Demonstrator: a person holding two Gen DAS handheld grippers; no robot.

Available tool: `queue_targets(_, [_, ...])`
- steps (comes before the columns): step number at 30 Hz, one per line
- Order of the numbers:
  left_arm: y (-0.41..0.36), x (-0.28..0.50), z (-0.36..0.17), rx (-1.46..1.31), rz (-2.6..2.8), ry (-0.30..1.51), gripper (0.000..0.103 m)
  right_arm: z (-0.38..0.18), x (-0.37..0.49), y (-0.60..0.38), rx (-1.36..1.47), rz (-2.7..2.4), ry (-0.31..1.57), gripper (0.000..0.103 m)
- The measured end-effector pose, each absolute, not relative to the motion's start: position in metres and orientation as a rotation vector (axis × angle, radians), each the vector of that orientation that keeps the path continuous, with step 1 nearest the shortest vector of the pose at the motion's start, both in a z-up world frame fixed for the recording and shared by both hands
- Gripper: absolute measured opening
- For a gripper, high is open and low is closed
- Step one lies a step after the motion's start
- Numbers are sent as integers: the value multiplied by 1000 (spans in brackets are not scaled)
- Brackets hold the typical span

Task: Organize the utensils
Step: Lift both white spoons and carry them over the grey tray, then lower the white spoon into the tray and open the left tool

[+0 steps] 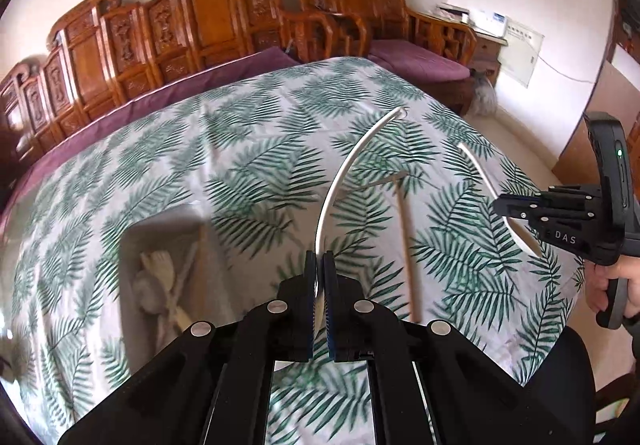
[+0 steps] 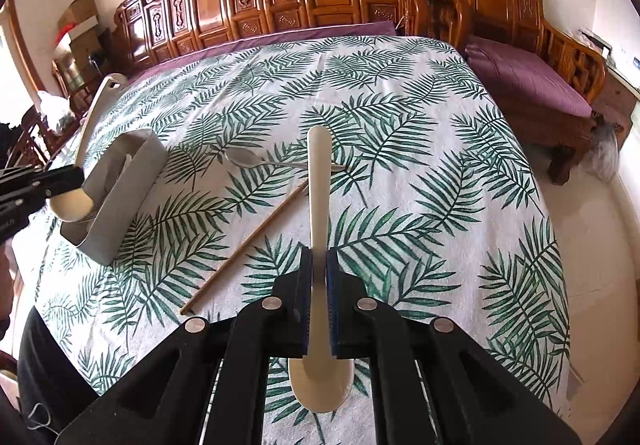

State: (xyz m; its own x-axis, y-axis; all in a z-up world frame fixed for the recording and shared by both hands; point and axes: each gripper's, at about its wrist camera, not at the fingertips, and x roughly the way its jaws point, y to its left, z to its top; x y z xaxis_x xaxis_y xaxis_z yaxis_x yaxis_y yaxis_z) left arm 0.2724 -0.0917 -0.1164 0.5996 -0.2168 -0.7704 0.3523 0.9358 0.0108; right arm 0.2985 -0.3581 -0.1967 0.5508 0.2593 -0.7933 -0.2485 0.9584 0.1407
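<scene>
Two grippers are each clamping a cream utensil, the left gripper (image 1: pixel 319 259) carrying its ladle (image 1: pixel 344 169) nearer the grey holder (image 2: pixel 120 201), which is lying well left of the right gripper (image 2: pixel 319 257) and its spoon (image 2: pixel 319 181).

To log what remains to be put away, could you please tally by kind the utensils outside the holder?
White spoons: 2, one in the left gripper, one in the right gripper
Metal spoon: 1, on the tablecloth
Wooden chopstick: 1, on the tablecloth
Total: 4
Utensils inside the holder are too blurred to count.
</scene>
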Motion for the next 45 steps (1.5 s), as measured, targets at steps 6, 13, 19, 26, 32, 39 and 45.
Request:
queue_targets(6, [-56, 262, -103, 158, -292, 862, 3, -201, 295, -349, -15, 315, 953, 8])
queue_targets(13, [-14, 260, -101, 107, -245, 884, 3, -192, 294, -336, -27, 330, 948, 8])
queue_targets(19, [10, 266, -115, 54, -224, 922, 3, -171, 301, -316, -41, 344, 948, 8])
queue_targets(26, [34, 282, -133, -10, -218, 961, 3, -149, 309, -269, -29, 412, 944, 8])
queue_targets(32, [44, 293, -147, -54, -222, 993, 3, -142, 314, -212, -24, 502, 950, 8])
queue_targets(39, [45, 293, -153, -65, -247, 998, 4, -153, 318, -154, -57, 584, 994, 8])
queue_targets(45, [54, 294, -150, -111, -234, 995, 5, -158, 320, -120, -84, 613, 1011, 8])
